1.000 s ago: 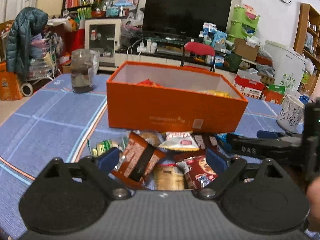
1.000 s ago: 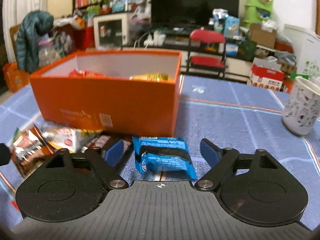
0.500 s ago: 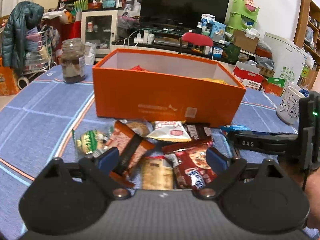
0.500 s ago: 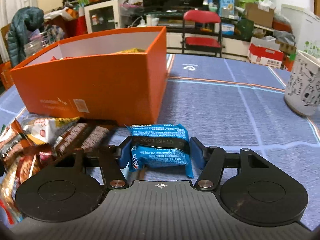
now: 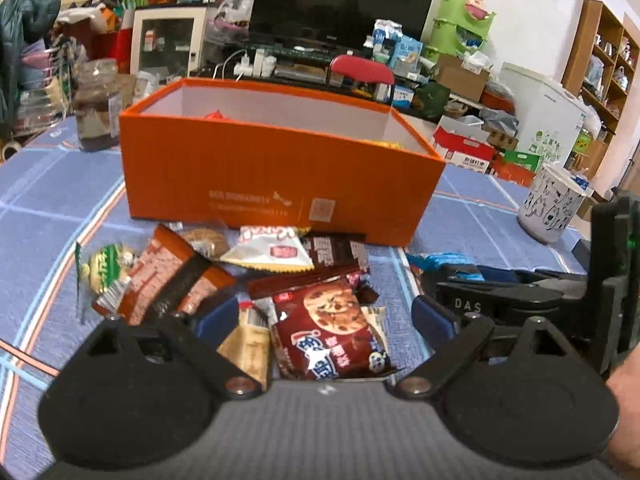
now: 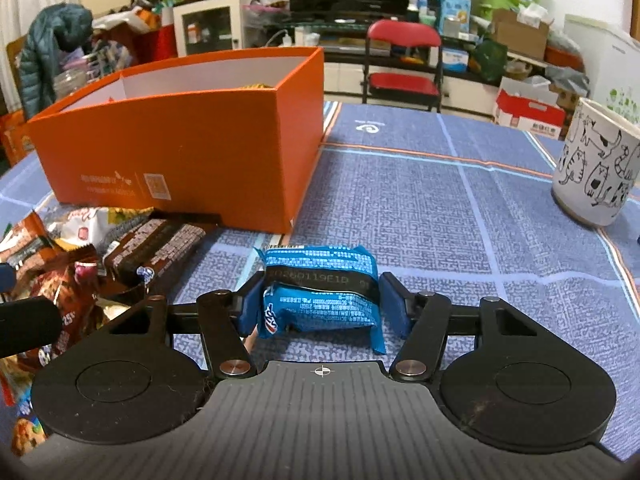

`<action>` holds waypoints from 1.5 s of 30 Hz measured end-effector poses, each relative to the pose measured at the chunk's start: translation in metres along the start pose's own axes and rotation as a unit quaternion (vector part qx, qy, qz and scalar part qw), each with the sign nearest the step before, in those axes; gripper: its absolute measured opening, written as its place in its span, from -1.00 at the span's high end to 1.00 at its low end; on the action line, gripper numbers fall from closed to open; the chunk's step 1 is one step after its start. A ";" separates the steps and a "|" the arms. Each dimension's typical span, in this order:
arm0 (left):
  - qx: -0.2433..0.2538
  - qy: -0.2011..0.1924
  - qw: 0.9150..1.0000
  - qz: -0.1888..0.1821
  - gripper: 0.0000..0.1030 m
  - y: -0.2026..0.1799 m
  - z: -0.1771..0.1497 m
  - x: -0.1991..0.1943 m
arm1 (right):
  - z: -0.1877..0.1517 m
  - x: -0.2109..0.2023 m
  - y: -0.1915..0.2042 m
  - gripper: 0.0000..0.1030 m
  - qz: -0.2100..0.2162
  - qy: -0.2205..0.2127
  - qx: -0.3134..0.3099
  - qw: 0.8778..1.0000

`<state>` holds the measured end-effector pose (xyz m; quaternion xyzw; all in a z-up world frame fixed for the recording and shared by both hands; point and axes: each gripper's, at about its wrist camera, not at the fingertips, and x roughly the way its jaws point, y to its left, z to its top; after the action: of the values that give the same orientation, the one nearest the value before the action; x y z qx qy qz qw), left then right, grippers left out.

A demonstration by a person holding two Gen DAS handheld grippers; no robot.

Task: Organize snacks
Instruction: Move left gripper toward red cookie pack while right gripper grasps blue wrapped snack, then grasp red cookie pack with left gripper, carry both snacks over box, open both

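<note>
Gripping a blue snack packet (image 6: 320, 294) between the pads, right gripper (image 6: 320, 308) down on the tablecloth (image 6: 440, 220), beside the near corner of the orange box (image 6: 180, 148). Left gripper (image 5: 324, 316) spread wide over a cookie packet (image 5: 328, 332) in the loose pile (nothing held). Likely light, soft and crinkly, slippery foil; best pinched across the plump middle, away from the flimsy sealed ends.

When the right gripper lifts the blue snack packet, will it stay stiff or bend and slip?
The blue snack packet looks like thin glossy film, so it may slip. Its crimped ends stick out past the right gripper and will probably droop. The puffy middle should compress; the contents may be fragile.
</note>
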<state>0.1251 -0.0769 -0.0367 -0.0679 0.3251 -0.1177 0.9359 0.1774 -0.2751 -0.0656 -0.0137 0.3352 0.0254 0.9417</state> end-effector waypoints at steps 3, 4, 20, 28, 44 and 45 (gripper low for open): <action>-0.010 0.011 1.000 0.006 -0.79 0.001 -0.001 0.006 | -0.002 0.000 0.001 0.06 0.000 0.000 -0.004 1.000; -0.014 0.014 1.000 0.005 -0.77 0.002 -0.002 0.008 | -0.002 0.000 0.000 0.06 0.002 0.001 -0.002 1.000; 0.027 0.032 0.999 -0.005 0.08 -0.006 -0.008 0.015 | -0.002 0.001 -0.002 0.06 0.007 0.007 -0.001 1.000; 0.066 0.012 0.998 -0.013 0.10 -0.008 -0.008 0.002 | -0.002 -0.007 0.000 0.21 0.001 0.011 -0.023 1.000; 0.076 -0.039 0.996 -0.012 0.10 0.010 0.017 -0.037 | 0.032 -0.076 0.013 0.22 0.010 -0.070 -0.006 0.997; 0.075 -0.046 0.996 -0.007 0.10 0.014 0.022 -0.040 | 0.035 -0.081 0.015 0.22 0.017 -0.076 0.001 0.997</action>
<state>0.1108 -0.0515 0.0017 -0.0057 0.2711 -0.1451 0.9515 0.1361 -0.2617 0.0130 -0.0049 0.2629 0.0419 0.9639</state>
